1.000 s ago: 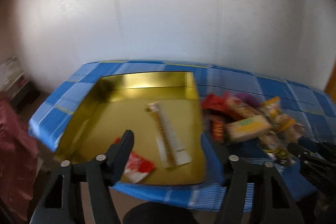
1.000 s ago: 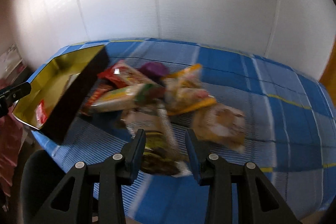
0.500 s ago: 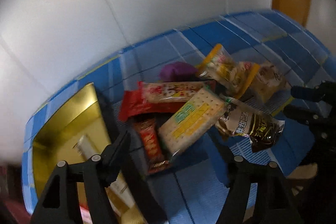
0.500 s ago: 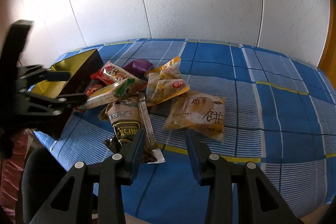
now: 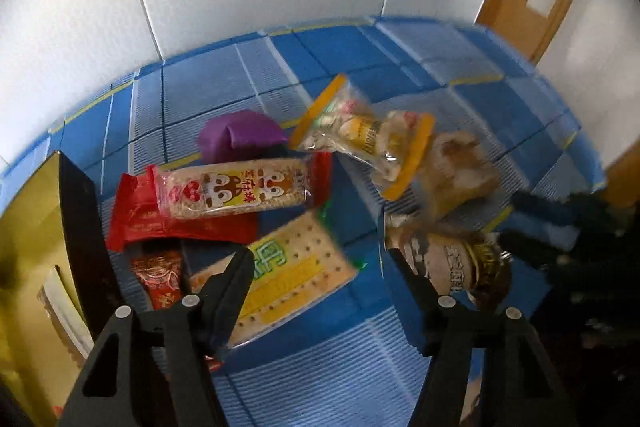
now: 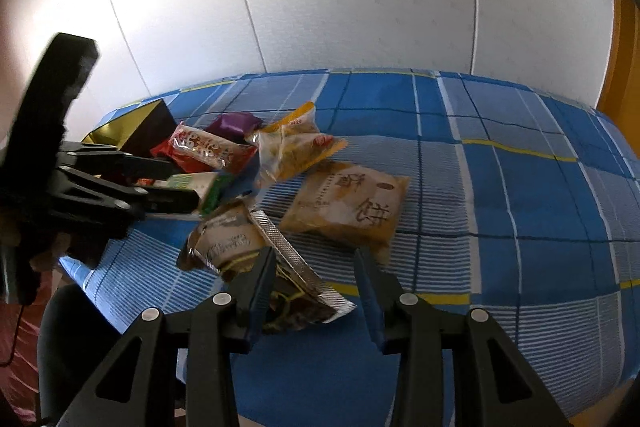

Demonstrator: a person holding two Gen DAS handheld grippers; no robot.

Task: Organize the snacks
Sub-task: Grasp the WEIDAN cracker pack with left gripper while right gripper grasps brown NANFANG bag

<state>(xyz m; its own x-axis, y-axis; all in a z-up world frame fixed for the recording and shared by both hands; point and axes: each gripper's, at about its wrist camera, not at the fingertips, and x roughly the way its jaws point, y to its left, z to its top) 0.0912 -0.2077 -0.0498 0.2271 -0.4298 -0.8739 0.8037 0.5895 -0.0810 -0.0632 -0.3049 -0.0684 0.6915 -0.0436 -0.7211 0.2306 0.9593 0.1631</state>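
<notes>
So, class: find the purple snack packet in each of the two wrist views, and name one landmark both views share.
Left wrist view: the purple packet lies left of centre, just above the long red-ended cracker pack.
Right wrist view: it sits left of centre at the far edge of the snack pile, again behind that cracker pack.
Shared landmark: the gold tray at the pile's left.

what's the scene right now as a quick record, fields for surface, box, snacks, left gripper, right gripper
surface: blue plaid cloth
box: gold-lined box at the pile's left, a wrapper inside
snacks: loose pile; cracker pack, red-ended biscuit pack, purple packet, brown pouch, tan pastry bag
left gripper: jaws apart over the cracker pack, just closing a little, not pressing it
right gripper: jaws apart by the brown pouch, holding nothing
</notes>
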